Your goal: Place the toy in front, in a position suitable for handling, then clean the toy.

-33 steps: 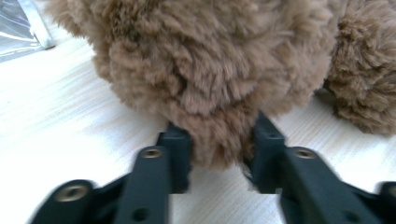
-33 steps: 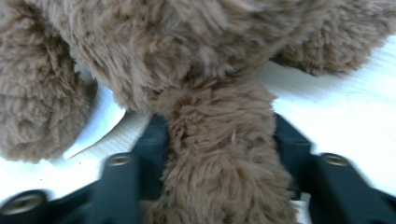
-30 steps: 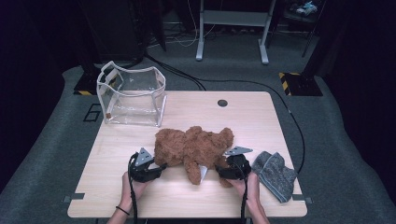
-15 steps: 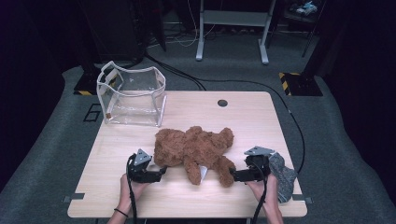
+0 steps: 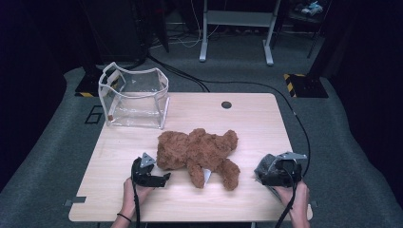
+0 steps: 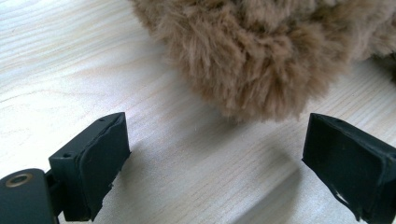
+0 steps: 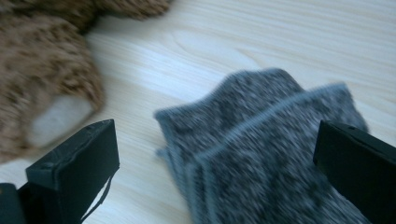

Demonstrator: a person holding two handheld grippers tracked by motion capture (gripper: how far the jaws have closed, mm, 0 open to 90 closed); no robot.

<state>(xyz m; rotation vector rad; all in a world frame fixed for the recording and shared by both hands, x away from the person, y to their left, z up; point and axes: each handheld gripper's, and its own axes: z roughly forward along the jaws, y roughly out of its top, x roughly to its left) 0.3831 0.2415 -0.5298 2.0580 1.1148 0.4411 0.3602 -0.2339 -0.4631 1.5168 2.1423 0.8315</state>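
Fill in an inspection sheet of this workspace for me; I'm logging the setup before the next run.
Surface: light wooden table with a round dark grommet hole at the far edge.
Job's things: brown plush bear lying flat mid-table; grey knitted cloth near the right front edge.
Clutter: clear plastic bag with white trim, standing open at the far left corner.
Grippers: left gripper open just short of the bear, jaws just opened, nothing between them; right gripper open above the grey cloth, jaws just opened.
Cables: black cable runs from the floor along the table's right side.
Surroundings: grey carpet, white stand legs behind.
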